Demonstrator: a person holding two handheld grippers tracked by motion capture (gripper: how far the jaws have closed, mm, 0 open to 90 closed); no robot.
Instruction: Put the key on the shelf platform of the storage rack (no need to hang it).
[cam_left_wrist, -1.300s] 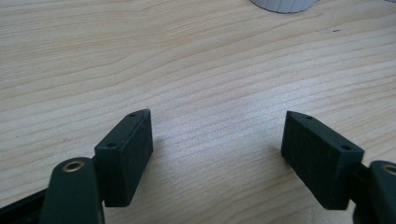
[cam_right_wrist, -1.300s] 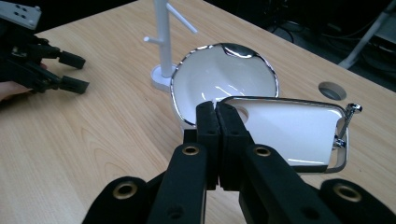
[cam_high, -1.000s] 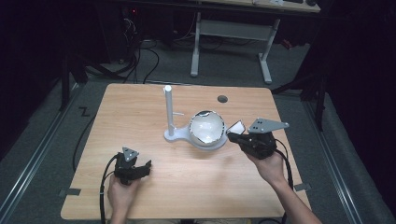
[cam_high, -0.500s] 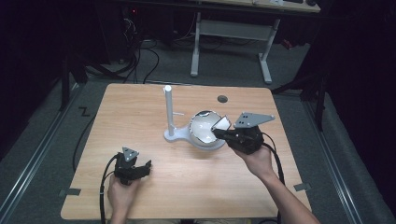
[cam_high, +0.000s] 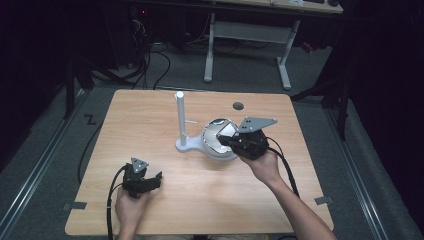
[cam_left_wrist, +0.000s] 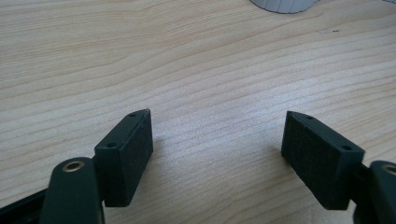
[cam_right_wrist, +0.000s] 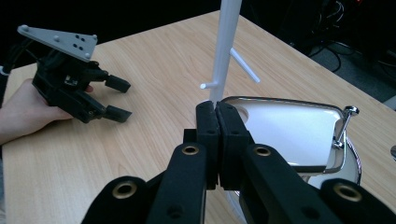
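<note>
A white stand (cam_high: 180, 120), a thin post with side pegs on a flat foot, rises at the table's middle (cam_right_wrist: 224, 51). Against its right side sits a shiny chrome mirror (cam_high: 216, 136) on a round base (cam_right_wrist: 285, 133). My right gripper (cam_high: 223, 140) hovers over the mirror's near edge, its jaws pressed together with nothing between them (cam_right_wrist: 217, 109), tips just short of the post. My left gripper (cam_high: 156, 180) rests on the wood at front left, open and empty (cam_left_wrist: 218, 135); it also appears far off (cam_right_wrist: 122, 99). The stand's foot (cam_left_wrist: 285, 4) peeks in at the top.
The wooden table (cam_high: 150, 115) has a small dark round hole (cam_high: 238, 105) near its far edge. A white desk frame (cam_high: 245, 35) and cables (cam_high: 150, 55) stand on the grey floor beyond. Bare wood lies between the two grippers.
My right gripper has slid left over the mirror, toward the white post, jaws still together. The left gripper has kept still.
</note>
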